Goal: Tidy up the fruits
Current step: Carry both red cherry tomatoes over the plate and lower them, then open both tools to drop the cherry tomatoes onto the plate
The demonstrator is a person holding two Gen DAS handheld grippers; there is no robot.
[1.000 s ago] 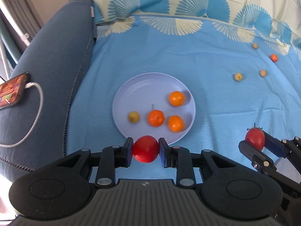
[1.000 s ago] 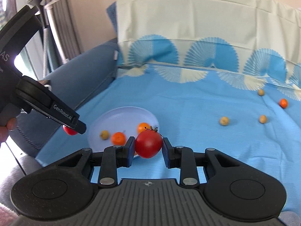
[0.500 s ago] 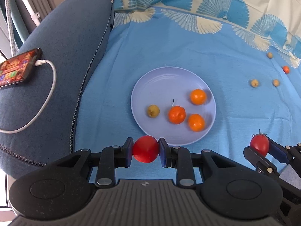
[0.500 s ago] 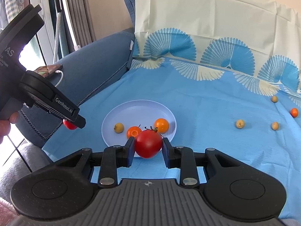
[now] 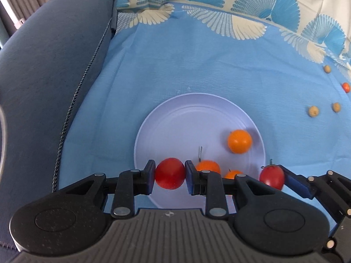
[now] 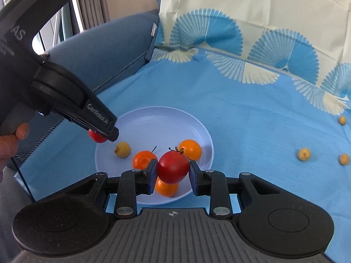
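Observation:
A pale plate (image 5: pixel 197 114) (image 6: pixel 158 118) lies on the blue cloth. On it are three orange fruits (image 5: pixel 239 141) (image 6: pixel 190 150) and a small yellow fruit (image 6: pixel 122 150). My left gripper (image 5: pixel 170 173) is shut on a red tomato (image 5: pixel 170 173) above the plate's near left part. In the right wrist view that gripper (image 6: pixel 99 136) hangs over the plate's left rim. My right gripper (image 6: pixel 173 170) is shut on a stemmed red tomato (image 6: pixel 173 170) above the plate's near part. From the left wrist view that second tomato (image 5: pixel 272 176) hangs at the plate's right rim.
Small yellow fruits (image 5: pixel 313 111) (image 6: pixel 303 154) and one small orange fruit (image 5: pixel 346 87) lie loose on the cloth at the right. A dark blue sofa arm (image 5: pixel 43 70) rises at the left. A patterned cushion (image 6: pixel 252 22) stands behind. A person's fingers (image 6: pixel 13 138) hold the left gripper.
Both grippers have come forward and down with their tomatoes, from short of the plate to above its near part. The plate now looks larger and closer in both views.

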